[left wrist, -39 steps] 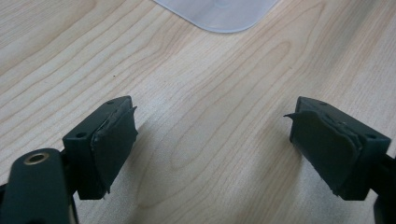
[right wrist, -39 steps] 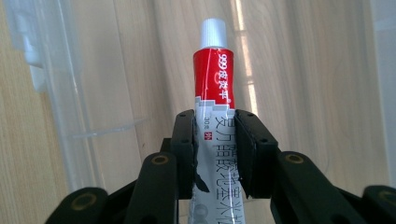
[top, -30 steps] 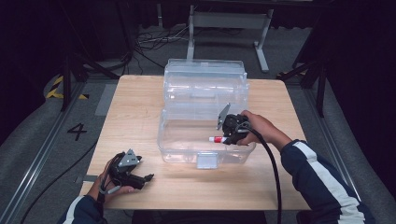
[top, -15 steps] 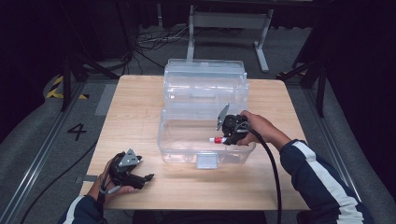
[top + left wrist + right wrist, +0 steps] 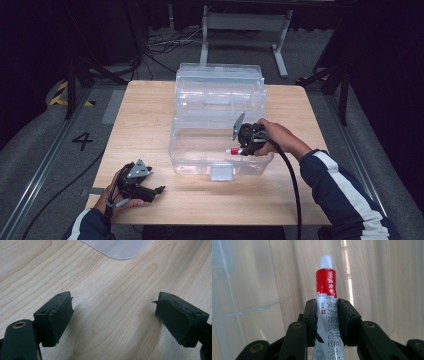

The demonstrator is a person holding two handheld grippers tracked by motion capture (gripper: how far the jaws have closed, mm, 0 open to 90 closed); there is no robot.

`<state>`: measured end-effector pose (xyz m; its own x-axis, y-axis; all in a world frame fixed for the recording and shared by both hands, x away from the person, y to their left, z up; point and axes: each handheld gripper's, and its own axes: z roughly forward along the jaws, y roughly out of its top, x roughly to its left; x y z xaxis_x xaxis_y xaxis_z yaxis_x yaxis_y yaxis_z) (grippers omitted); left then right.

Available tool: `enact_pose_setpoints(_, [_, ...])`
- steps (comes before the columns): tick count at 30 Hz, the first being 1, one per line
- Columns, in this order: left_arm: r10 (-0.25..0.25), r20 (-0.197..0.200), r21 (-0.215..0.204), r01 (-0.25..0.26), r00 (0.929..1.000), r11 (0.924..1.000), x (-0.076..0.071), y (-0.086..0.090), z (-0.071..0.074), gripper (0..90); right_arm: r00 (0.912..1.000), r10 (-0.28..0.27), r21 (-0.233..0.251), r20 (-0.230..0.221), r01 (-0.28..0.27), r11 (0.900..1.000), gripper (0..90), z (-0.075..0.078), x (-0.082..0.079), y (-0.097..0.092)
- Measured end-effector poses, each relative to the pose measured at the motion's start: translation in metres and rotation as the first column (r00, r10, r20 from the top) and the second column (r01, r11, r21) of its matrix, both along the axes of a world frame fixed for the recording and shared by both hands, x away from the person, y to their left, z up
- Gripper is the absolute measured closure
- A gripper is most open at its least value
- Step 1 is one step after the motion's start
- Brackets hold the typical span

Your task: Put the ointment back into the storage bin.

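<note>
Right gripper (image 5: 326, 315): closed on the ointment tube (image 5: 326, 285), inside the open clear bin (image 5: 190, 150).
Tube axis: in line with the jaws, white cap leading, toward the bin floor.
Left gripper (image 5: 113, 315): wide open, empty, on the counter (image 5: 145, 115), well apart from the bin.

Tube (image 5: 327, 312): small ointment tube, white cap, red band below it, white-grey body with printed characters. Clamped across its body between the right claw's (image 5: 327, 315) 2 pads, cap end pointing away. Held inside the clear plastic box (image 5: 200, 150), near its front right corner (image 5: 233, 150).
</note>
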<state>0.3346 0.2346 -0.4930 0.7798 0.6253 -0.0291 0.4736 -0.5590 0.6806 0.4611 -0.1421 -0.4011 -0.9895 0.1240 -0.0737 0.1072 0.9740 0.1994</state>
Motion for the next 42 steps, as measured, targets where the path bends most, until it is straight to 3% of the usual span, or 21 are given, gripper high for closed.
enact_pose_setpoints(13, [0.004,-0.001,0.003,-0.004,1.0000,1.0000,0.000,0.000,0.000,14.9,0.9996,-0.015,0.056,0.024,0.014,0.9983,70.6,0.011,-0.008,-0.010])
enact_pose_setpoints(17, [0.003,-0.036,0.029,-0.002,0.9993,0.9996,0.000,-0.002,0.004,15.7,0.9991,-0.028,0.114,0.032,0.024,0.9932,70.2,0.019,-0.011,-0.016])
enact_pose_setpoints(19, [-0.009,-0.042,0.040,0.010,0.9991,0.9992,0.000,-0.003,0.006,18.6,0.9983,-0.040,0.170,0.043,0.032,0.9849,69.6,0.026,-0.014,-0.022])
enact_pose_setpoints(22, [-0.011,-0.027,0.056,0.012,0.9996,0.9984,-0.002,-0.007,0.009,21.7,0.9948,-0.065,0.265,0.079,0.042,0.9634,66.8,0.037,-0.017,-0.033])
enact_pose_setpoints(26, [-0.022,0.013,0.011,0.022,0.9997,0.9997,-0.005,-0.010,0.022,23.3,0.9878,-0.102,0.351,0.118,0.055,0.9347,64.1,0.050,-0.019,-0.047])
enact_pose_setpoints(28, [-0.028,0.033,-0.023,0.028,0.9991,0.9993,-0.007,-0.013,0.031,23.8,0.9788,-0.138,0.393,0.151,0.068,0.9171,62.6,0.057,-0.018,-0.054])
enact_pose_setpoints(29, [-0.028,0.033,-0.023,0.028,0.9991,0.9993,-0.007,-0.013,0.031,23.9,0.9788,-0.138,0.393,0.151,0.068,0.9171,62.6,0.057,-0.018,-0.054])
enact_pose_setpoints(33, [-0.053,0.067,-0.045,0.056,0.9964,0.9974,-0.011,-0.019,0.049,24.1,0.9586,-0.198,0.502,0.205,0.071,0.8618,57.7,0.073,-0.015,-0.070])
enact_pose_setpoints(34, [-0.060,0.071,-0.051,0.064,0.9957,0.9967,-0.011,-0.021,0.054,25.0,0.9465,-0.226,0.545,0.231,0.067,0.8358,57.7,0.079,-0.013,-0.075])
enact_pose_setpoints(35, [-0.070,0.075,-0.060,0.074,0.9947,0.9954,-0.012,-0.022,0.059,25.0,0.9465,-0.226,0.545,0.231,0.067,0.8358,57.7,0.079,-0.013,-0.075])
enact_pose_setpoints(39, [-0.082,0.092,-0.088,0.090,0.9924,0.9921,-0.013,-0.030,0.079,27.1,0.9334,-0.257,0.591,0.251,0.062,0.8041,56.5,0.092,-0.003,-0.081])
enact_pose_setpoints(42, [-0.107,0.114,-0.076,0.116,0.9877,0.9904,-0.013,-0.036,0.089,26.9,0.9271,-0.268,0.602,0.262,0.060,0.7965,55.5,0.098,0.005,-0.080])
